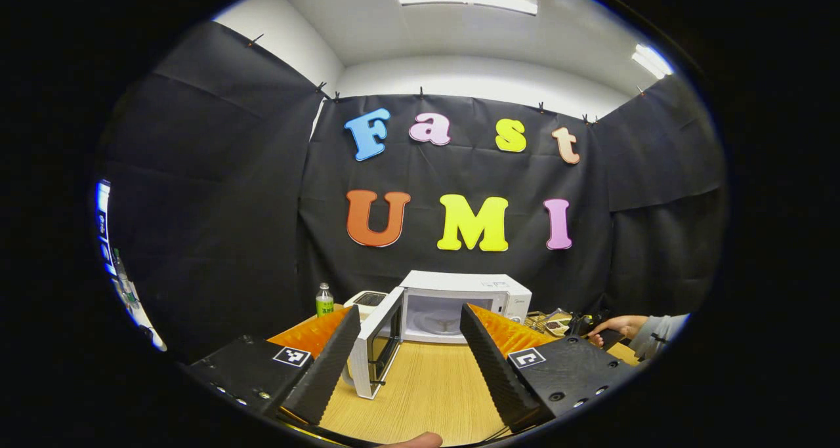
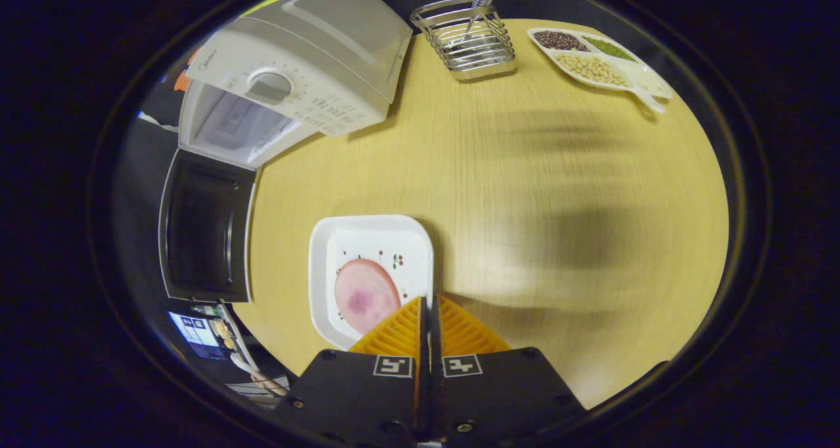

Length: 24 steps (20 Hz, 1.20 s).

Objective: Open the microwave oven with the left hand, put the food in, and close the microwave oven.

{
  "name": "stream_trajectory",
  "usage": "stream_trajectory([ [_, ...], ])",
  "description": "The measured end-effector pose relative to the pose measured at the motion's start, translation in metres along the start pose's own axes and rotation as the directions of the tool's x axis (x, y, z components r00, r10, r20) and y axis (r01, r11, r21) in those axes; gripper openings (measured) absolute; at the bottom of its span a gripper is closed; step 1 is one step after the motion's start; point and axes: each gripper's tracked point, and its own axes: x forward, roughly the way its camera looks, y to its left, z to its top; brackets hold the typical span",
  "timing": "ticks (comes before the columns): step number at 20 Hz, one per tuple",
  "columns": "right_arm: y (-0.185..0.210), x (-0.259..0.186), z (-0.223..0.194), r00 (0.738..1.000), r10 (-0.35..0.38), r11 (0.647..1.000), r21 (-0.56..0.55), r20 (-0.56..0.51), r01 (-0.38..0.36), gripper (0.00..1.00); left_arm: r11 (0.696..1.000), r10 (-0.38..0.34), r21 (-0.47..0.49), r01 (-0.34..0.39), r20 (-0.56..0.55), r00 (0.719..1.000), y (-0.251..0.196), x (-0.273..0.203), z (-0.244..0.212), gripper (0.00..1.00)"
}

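Beside the microwave [image 2: 295, 74], door [image 2: 205, 228] swung open, plate [image 2: 371, 274] with food [image 2: 365, 295] sits on the surface [image 2: 558, 192]. Right claw [image 2: 430, 302] pinched on plate's near rim; left claw [image 1: 410, 323] wide, empty. Loading step underway; next: lift plate level into cavity.

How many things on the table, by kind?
Microwave, door open: 1
Plate with ham: 1
Wire rack: 1
Divided tray of beans: 1
Bottle: 1
Toaster: 1
Total: 6

The right gripper is closed at the plate's rim; the left gripper is open, facing the microwave.
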Motion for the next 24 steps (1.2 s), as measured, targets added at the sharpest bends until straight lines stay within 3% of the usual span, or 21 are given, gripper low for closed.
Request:
stream_trajectory([
  [8,0.055,-0.033,-0.026,0.985,0.134,0.983,0.114,0.113,-0.147,0.04,0.997,-0.050,0.051,0.051,-0.003,0.999,-0.014,-0.017,-0.002,0.93],
  [13,0.090,-0.034,-0.028,0.969,0.137,0.957,0.226,0.206,-0.184,0.04,0.997,-0.043,0.058,0.044,-0.017,0.999,-0.007,-0.019,-0.010,0.93],
  [17,0.127,-0.023,-0.023,0.946,0.161,0.908,0.332,0.283,-0.254,0.04,0.997,-0.045,0.056,0.045,-0.010,0.999,-0.001,-0.018,-0.008,0.93],
  [21,0.161,-0.005,-0.007,0.926,0.158,0.888,0.360,0.343,-0.285,0.04,0.997,-0.037,0.066,0.036,0.019,0.999,0.005,-0.015,0.000,0.93],
  [24,0.190,0.005,0.011,0.886,0.183,0.830,0.416,0.427,-0.372,0.04,0.995,-0.035,0.090,0.034,0.017,0.999,0.006,-0.008,-0.006,0.93],
])
